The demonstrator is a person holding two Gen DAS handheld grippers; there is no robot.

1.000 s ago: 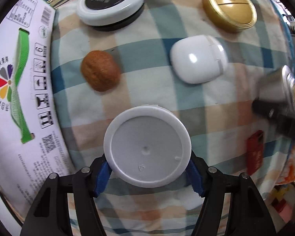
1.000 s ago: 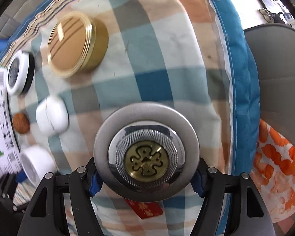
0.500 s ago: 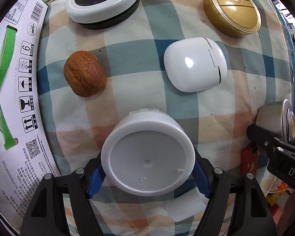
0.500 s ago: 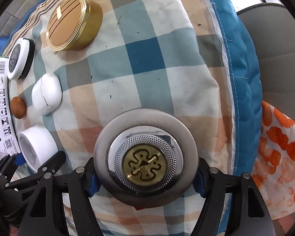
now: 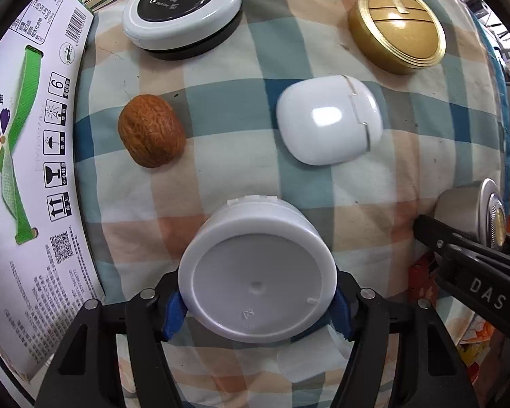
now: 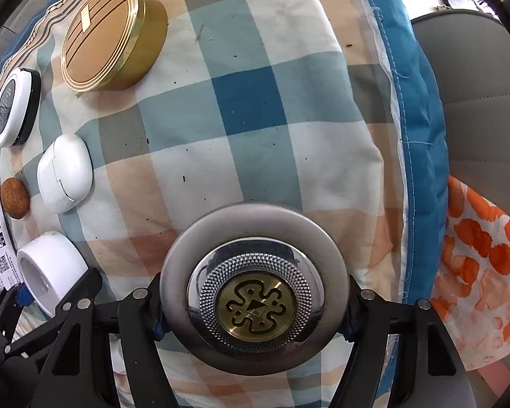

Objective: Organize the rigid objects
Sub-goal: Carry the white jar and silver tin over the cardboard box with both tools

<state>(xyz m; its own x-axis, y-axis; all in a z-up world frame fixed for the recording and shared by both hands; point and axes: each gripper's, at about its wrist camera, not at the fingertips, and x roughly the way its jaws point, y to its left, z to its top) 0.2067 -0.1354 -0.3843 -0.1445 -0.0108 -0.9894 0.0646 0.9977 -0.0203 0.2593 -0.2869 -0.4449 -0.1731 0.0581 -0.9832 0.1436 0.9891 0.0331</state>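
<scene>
white jar point(image 5: 256, 273) (gripper-held) over checked cloth point(image 5: 221, 156)

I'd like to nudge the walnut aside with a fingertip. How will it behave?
The walnut is rounded, so it may roll rather than slide, though the soft checked cloth should slow it. Its wrinkled shell looks hard and probably grips well.
</scene>
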